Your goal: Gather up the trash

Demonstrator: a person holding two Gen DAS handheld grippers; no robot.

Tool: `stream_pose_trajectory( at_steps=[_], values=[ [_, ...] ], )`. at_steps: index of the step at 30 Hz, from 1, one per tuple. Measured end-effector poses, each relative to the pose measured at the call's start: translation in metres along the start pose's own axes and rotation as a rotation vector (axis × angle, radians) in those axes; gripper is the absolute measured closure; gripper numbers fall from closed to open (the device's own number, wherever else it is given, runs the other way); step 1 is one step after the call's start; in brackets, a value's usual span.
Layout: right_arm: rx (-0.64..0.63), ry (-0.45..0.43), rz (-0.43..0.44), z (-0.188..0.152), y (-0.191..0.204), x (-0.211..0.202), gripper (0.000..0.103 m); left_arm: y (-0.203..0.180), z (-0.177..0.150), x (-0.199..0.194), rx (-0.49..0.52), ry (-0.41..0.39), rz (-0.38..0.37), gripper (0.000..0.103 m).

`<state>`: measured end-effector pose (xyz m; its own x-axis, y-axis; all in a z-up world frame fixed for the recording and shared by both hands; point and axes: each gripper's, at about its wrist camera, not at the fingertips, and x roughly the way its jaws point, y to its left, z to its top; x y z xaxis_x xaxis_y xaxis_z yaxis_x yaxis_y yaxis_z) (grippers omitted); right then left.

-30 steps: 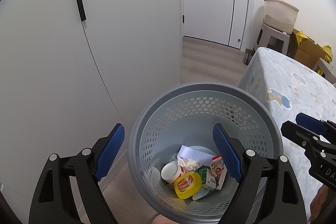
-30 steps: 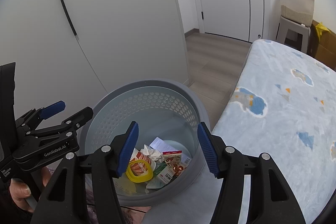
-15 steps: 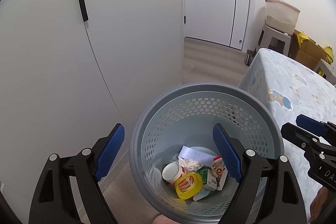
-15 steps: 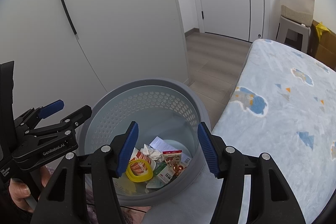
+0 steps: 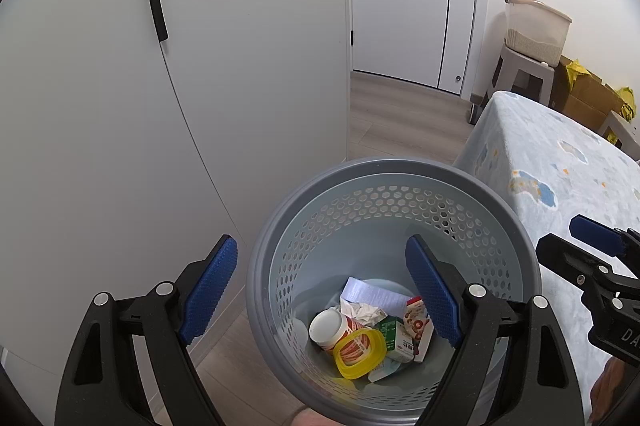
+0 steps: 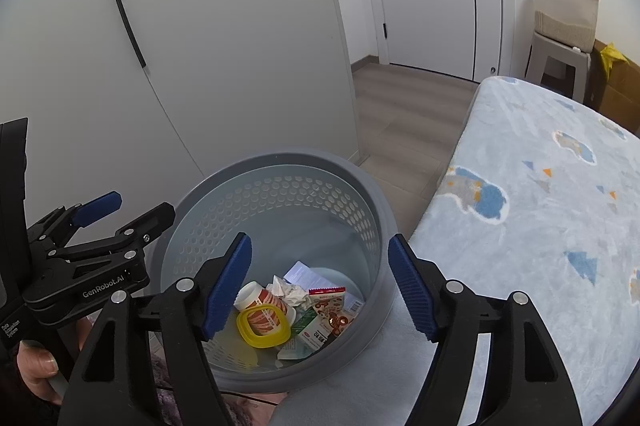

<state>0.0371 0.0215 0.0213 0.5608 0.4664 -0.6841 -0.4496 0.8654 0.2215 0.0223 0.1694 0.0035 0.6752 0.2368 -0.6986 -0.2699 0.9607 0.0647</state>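
**A:** Quick question, why are both claws just parked over the bin [image 5: 394,170] like that? Going left to right: the left claw [image 5: 326,292] is spread wide with nothing in it. One pad sits outside the rim on the wardrobe [image 5: 240,46] side, the other hangs over the inside.

**B:** Looks to me like it straddles the rim, maybe to steady the bin or just to wait out of the way. It isn't touching anything I can see. Right below and between its pads you get the trash: a white tub [image 5: 328,326], a yellow lid [image 5: 360,348], a crumpled tissue [image 5: 366,310], a paper slip [image 5: 374,292] and a couple of small cartons [image 5: 416,322].

**A:** And the right claw [image 6: 320,284]?

**B:** Its jaws are opening at this point, and there's nothing between them. The pile sits straight under the gap, so my guess is it just let a piece go into the bin. Can't say which piece, though.

**A:** So why is the bin jammed up against the bed [image 6: 540,206]?

**B:** Probably so stuff can go from the bed straight in. It sits just right of the right claw, and I don't see any litter on the part of the blanket that's in view.

**A:** So mostly done?

**B:** I'd say so for this spot. Anything beyond these two views, no idea.
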Motion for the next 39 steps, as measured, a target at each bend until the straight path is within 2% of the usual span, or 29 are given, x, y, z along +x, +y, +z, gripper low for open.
stream_pose_trajectory(
  at_steps=[39],
  values=[
    [-0.010, 0.001, -0.005, -0.0002, 0.0027, -0.0009, 0.031, 0.0026, -0.0001, 0.0017, -0.001, 0.002, 0.004, 0.021]
  ],
)
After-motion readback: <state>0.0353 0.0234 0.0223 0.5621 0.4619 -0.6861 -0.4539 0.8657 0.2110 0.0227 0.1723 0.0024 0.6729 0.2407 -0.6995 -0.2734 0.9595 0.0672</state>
